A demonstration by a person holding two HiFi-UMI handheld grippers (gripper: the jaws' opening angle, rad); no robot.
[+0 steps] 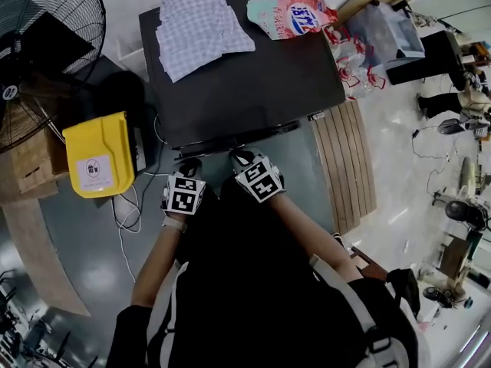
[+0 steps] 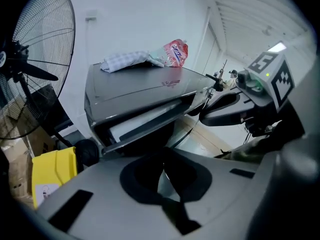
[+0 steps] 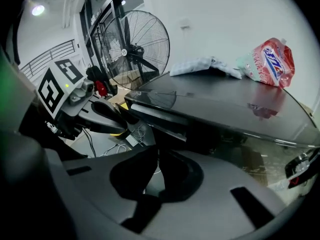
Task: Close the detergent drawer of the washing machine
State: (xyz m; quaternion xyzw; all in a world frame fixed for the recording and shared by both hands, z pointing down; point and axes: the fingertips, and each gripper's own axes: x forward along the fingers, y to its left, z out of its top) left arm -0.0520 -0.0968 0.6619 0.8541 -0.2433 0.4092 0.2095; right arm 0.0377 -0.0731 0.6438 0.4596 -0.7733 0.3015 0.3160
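Observation:
The dark washing machine [image 1: 253, 83] stands in front of me. In the left gripper view its detergent drawer [image 2: 145, 126] shows as a grey front bar under the lid edge, with a pale strip above it; it seems to stick out a little. My left gripper [image 1: 187, 169] and right gripper [image 1: 244, 158] hover side by side just before the machine's front edge [image 1: 230, 140]. The left gripper [image 2: 162, 176] is shut with nothing between its jaws. The right gripper [image 3: 156, 171] is also shut and empty. Whether either one touches the drawer I cannot tell.
On the lid lie a checked cloth [image 1: 199, 29] and a red detergent pouch [image 1: 295, 15]. Left of the machine stand a yellow bin [image 1: 100, 153], a large fan [image 1: 46, 44] and a cardboard box [image 1: 23, 167], with loose cables [image 1: 126, 205] on the floor. A wooden slatted board [image 1: 349, 167] is to its right.

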